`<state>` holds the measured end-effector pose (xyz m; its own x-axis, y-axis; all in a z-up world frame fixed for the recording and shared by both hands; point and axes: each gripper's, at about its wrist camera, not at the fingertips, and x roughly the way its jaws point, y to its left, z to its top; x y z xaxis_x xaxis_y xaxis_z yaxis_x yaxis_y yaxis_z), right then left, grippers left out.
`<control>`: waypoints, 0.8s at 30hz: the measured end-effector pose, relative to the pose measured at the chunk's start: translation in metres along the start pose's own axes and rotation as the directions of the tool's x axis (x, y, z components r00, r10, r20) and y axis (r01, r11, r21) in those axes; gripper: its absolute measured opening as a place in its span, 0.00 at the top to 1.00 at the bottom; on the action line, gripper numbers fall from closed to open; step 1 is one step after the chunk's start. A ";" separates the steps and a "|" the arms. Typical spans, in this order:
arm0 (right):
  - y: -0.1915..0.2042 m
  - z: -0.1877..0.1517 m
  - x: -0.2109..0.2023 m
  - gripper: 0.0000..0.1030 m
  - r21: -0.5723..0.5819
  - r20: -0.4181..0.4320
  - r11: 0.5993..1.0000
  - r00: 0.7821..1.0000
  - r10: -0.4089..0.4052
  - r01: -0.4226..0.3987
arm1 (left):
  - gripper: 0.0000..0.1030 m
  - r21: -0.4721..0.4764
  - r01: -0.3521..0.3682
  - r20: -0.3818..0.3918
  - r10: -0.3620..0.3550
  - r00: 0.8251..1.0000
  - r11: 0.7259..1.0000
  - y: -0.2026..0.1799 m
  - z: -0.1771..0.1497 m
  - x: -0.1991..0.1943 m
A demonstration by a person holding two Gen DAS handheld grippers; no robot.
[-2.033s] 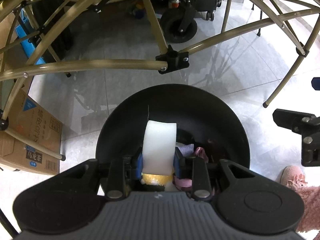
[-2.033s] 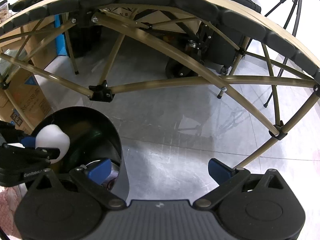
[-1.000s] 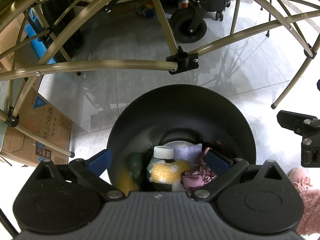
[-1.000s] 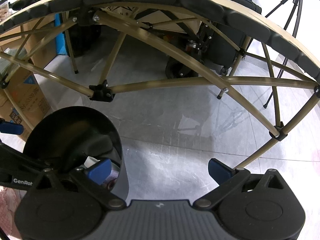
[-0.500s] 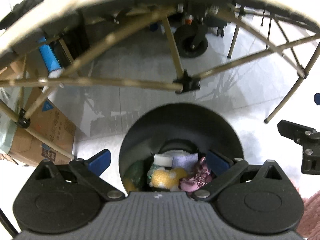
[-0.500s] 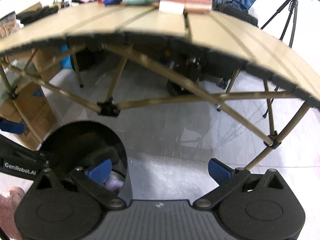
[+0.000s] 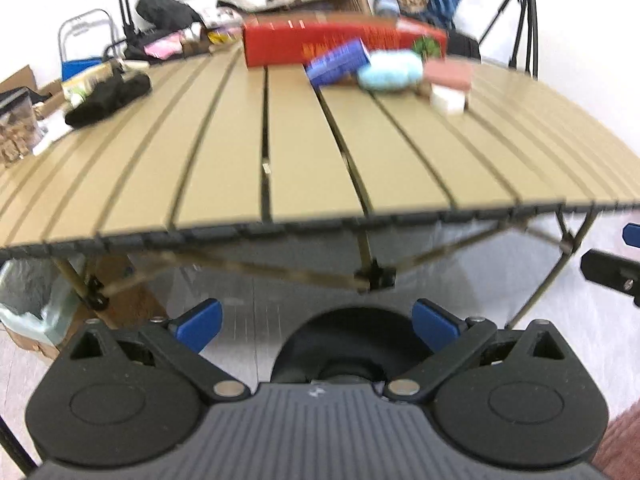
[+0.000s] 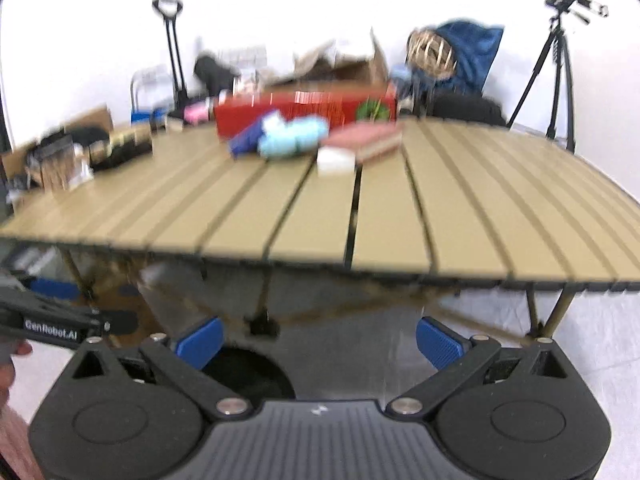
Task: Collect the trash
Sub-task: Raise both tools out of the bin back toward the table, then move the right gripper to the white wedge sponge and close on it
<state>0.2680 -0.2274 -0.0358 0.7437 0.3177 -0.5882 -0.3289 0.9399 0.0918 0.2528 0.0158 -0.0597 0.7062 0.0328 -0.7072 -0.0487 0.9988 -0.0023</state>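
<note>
Both tools face the slatted desk [image 7: 224,168] now, the left tool [image 7: 316,324] spread wide and empty, the right tool [image 8: 318,340] just as wide, nothing between its pads. The black bin [image 7: 348,340] sits on the floor just below and in front of them, under the desk's near edge. The remaining trash clusters at the far side: a white block [image 8: 335,161], a pale blue bundle [image 8: 292,141], a blue pack [image 7: 338,62] against the red box [image 7: 320,42]. The best approach looks level over the slats, taking the white block first since it stands nearest and clear.
</note>
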 end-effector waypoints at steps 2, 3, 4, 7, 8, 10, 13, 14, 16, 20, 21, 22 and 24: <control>-0.004 0.009 -0.009 0.00 0.011 0.053 1.000 0.999 -0.005 0.004 | 0.00 -0.018 0.003 0.036 -0.002 0.999 1.000 0.003 0.010 -0.007; -0.005 0.015 -0.010 0.00 0.016 0.073 1.000 0.997 -0.008 0.006 | 0.00 -0.025 0.002 0.053 -0.001 0.999 1.000 0.003 0.014 -0.010; -0.007 0.020 -0.010 0.00 0.024 0.090 1.000 0.996 -0.011 0.009 | 0.00 -0.032 0.001 0.071 0.001 0.997 0.999 0.004 0.020 -0.014; -0.012 0.037 -0.008 0.00 0.043 0.138 0.999 0.990 -0.010 0.004 | 0.00 -0.056 -0.005 0.123 0.012 0.992 0.998 0.008 0.041 -0.016; -0.013 0.043 -0.006 0.00 0.045 0.153 0.999 0.988 -0.011 0.004 | 0.00 -0.063 -0.006 0.142 0.015 0.990 0.998 0.008 0.049 -0.016; -0.015 0.054 0.001 0.00 0.042 0.176 0.999 0.984 -0.018 0.011 | 0.00 -0.071 -0.009 0.168 0.021 0.986 0.997 0.007 0.060 -0.017; -0.015 0.070 0.014 0.00 0.032 0.202 0.999 0.979 -0.033 0.027 | 0.00 -0.081 -0.010 0.202 0.027 0.979 0.997 0.006 0.078 -0.015; -0.015 0.075 0.019 0.00 0.033 0.208 0.999 0.977 -0.040 0.034 | 0.00 -0.083 -0.011 0.216 0.029 0.976 0.996 0.006 0.084 -0.014; -0.016 0.082 0.031 0.00 0.034 0.224 0.999 0.974 -0.046 0.039 | 0.00 -0.083 -0.017 0.236 0.036 0.971 0.996 0.005 0.090 -0.012; -0.017 0.094 0.055 0.00 0.044 0.217 0.998 0.974 -0.060 0.051 | 0.00 -0.093 -0.037 0.250 0.060 0.966 0.995 0.006 0.105 0.000; -0.017 0.096 0.063 0.00 0.048 0.212 0.997 0.975 -0.063 0.054 | 0.00 -0.100 -0.036 0.247 0.060 0.967 0.994 0.007 0.109 0.005; -0.017 0.099 0.070 0.00 0.059 0.206 0.997 0.976 -0.069 0.058 | 0.00 -0.110 -0.033 0.242 0.058 0.969 0.993 0.008 0.113 0.010; -0.016 0.102 0.083 0.00 0.085 0.203 0.995 0.977 -0.065 0.049 | 0.00 -0.123 -0.024 0.234 0.052 0.971 0.992 0.010 0.120 0.021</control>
<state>0.3946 -0.2027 -0.0040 0.8663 0.2745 -0.4173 -0.2416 0.9615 0.1309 0.3518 0.0308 0.0098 0.8482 0.0926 -0.5215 -0.1521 0.9857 -0.0724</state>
